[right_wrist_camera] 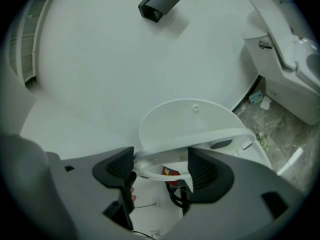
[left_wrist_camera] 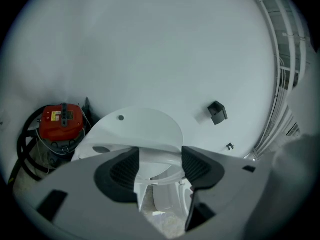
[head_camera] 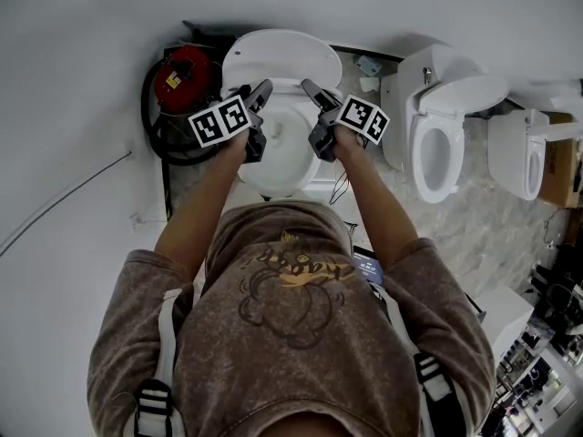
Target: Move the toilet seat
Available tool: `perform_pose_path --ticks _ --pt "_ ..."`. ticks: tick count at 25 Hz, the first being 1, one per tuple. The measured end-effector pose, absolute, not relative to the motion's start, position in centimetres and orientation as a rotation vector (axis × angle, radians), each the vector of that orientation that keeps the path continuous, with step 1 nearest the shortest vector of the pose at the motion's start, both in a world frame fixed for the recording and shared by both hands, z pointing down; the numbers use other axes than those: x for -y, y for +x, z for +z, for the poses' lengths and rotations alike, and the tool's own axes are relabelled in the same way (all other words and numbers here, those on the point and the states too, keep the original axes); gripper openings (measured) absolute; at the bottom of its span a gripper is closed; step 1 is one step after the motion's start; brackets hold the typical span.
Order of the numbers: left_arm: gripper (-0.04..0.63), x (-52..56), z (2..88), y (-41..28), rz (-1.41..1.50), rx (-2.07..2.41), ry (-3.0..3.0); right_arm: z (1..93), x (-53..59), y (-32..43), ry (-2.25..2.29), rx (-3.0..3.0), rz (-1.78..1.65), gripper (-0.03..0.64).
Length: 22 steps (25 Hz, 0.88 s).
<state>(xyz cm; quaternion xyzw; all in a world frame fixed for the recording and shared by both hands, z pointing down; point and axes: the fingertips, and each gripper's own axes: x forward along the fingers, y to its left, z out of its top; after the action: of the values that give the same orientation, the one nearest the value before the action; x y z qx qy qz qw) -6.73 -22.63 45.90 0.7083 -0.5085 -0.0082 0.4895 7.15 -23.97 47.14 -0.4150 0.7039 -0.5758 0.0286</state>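
A white toilet stands below me against the wall, its lid (head_camera: 278,55) up and its bowl (head_camera: 282,162) uncovered. The toilet seat (right_wrist_camera: 212,136) is tilted up off the bowl, so the bumpers on its underside show in the right gripper view. My left gripper (head_camera: 261,112) holds the seat's left side, and the white ring (left_wrist_camera: 152,156) fills the gap between its black pads. My right gripper (head_camera: 312,112) holds the right side the same way. In both gripper views the lid (left_wrist_camera: 135,129) (right_wrist_camera: 185,119) rises just behind the seat.
A red vacuum cleaner (head_camera: 182,76) (left_wrist_camera: 60,124) with a coiled black hose sits left of the toilet. Two more toilets (head_camera: 442,135) (head_camera: 519,153) stand to the right on the marbled floor. A small black fixture (left_wrist_camera: 217,112) (right_wrist_camera: 158,3) hangs on the wall.
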Motion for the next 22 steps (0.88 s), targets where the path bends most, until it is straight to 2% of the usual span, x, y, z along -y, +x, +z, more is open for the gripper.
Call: perform_pose_path --ticks 22 --pt "0.281 29.0 46.1 -6.5 -0.023 1.231 1.680 47.4 29.7 7.7 -1.311 -2.119 -1.769 0.341"
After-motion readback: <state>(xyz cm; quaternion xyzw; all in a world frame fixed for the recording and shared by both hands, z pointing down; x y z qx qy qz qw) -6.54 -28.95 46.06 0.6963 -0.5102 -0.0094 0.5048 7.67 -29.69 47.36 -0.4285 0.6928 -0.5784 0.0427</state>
